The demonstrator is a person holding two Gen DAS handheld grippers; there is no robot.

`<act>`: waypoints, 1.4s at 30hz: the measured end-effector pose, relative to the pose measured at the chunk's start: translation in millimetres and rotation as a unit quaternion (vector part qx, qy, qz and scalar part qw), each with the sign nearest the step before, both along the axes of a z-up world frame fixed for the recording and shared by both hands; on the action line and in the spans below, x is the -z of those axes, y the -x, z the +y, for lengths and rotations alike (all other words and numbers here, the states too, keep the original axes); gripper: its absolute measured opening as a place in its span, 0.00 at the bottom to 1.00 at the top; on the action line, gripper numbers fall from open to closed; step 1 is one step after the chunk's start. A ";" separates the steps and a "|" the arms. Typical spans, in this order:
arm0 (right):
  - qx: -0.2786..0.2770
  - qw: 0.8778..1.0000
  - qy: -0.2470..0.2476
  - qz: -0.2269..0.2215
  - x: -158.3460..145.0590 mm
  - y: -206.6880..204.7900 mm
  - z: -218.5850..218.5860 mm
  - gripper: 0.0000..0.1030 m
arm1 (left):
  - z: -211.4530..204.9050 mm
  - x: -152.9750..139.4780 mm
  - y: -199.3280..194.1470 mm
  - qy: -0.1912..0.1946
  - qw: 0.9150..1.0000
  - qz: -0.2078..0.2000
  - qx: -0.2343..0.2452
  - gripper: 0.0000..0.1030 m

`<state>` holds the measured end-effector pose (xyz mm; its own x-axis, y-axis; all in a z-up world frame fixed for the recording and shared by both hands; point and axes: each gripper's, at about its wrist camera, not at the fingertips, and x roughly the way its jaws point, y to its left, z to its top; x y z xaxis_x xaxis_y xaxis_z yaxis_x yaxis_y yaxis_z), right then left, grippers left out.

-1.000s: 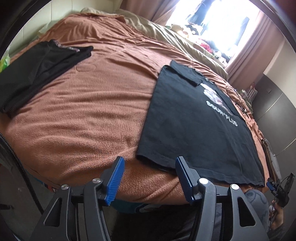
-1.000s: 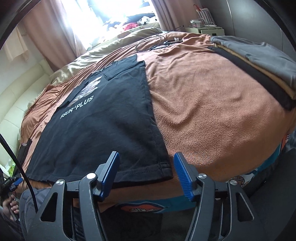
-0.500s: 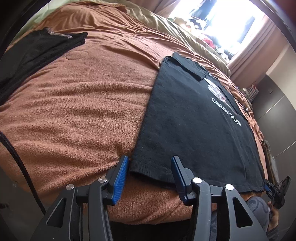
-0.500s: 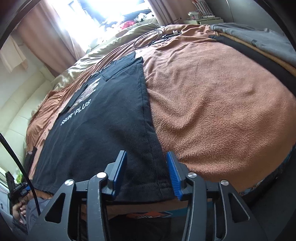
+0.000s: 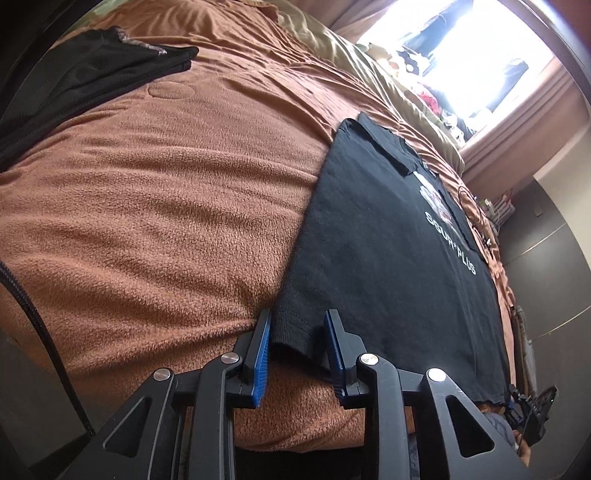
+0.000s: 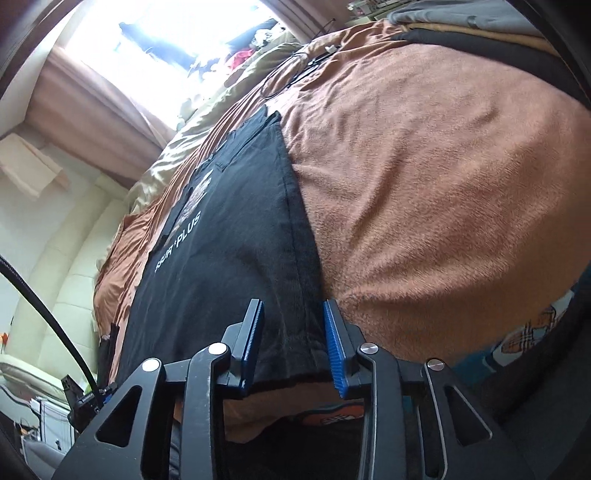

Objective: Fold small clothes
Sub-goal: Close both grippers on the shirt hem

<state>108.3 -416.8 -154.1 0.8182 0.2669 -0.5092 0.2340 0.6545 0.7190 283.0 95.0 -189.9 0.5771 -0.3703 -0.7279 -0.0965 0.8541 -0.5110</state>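
Observation:
A black T-shirt (image 5: 388,258) with white lettering lies flat on the brown fleece blanket (image 5: 166,203), sleeves folded in. My left gripper (image 5: 297,325) straddles the shirt's near left hem corner. Its blue jaws are closing, with the cloth between them still flat. In the right wrist view the same T-shirt (image 6: 240,240) runs away from me. My right gripper (image 6: 293,321) straddles the near right hem corner. Its jaws are closing too, with the hem between them and not pinched.
A folded black garment (image 5: 85,85) lies at the blanket's far left. A stack of grey and black clothes (image 6: 480,22) sits at the far right. A looped cable (image 6: 288,70) and an olive duvet (image 5: 351,62) lie near the bright window. The bed edge drops off just below both grippers.
Both grippers have come down and forward onto the shirt's hem corners. Their jaws have narrowed around the cloth, and the right gripper has rolled.

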 end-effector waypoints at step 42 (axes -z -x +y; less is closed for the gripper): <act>0.040 0.994 -0.086 -0.060 -9.8 2.9 10.0 0.00 | 3.6 -28.8 -0.9 0.071 0.996 -0.019 -0.059 0.05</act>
